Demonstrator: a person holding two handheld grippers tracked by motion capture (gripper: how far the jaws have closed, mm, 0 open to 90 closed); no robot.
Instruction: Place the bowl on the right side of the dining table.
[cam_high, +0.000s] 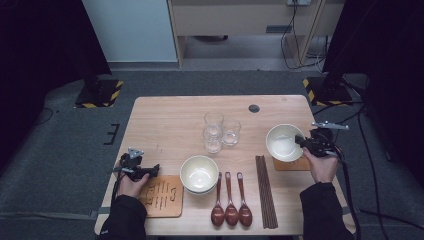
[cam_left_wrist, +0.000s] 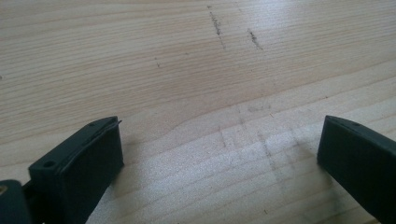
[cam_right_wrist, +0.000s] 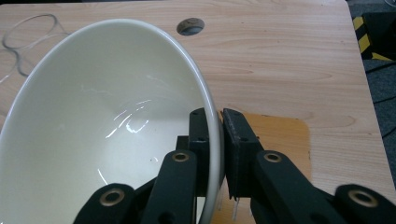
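High view: the right hand-held gripper (cam_high: 301, 141) pinches the rim of a glossy white ceramic bowl (cam_high: 283, 142) above an orange wooden coaster (cam_high: 292, 164) at the pale wooden surface's (cam_high: 165, 120) right edge; the left hand-held gripper (cam_high: 150, 171) rests over a carved coaster.
Left gripper view: jaws wide apart, nothing between them.
Right gripper view: jaws clamp the tilted bowl's (cam_right_wrist: 107, 126) rim.
Risk: thin one-sided grip; the bowl may slip or miss the coaster.
Writing: none readable.

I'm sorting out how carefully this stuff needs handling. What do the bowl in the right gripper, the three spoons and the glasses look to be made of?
The bowl looks like glazed ceramic: white, with sharp glossy highlights, though hard plastic is possible. The spoons look like lacquered wood, dark reddish brown with a shine. The glasses look like clear glass, since the table shows through them.
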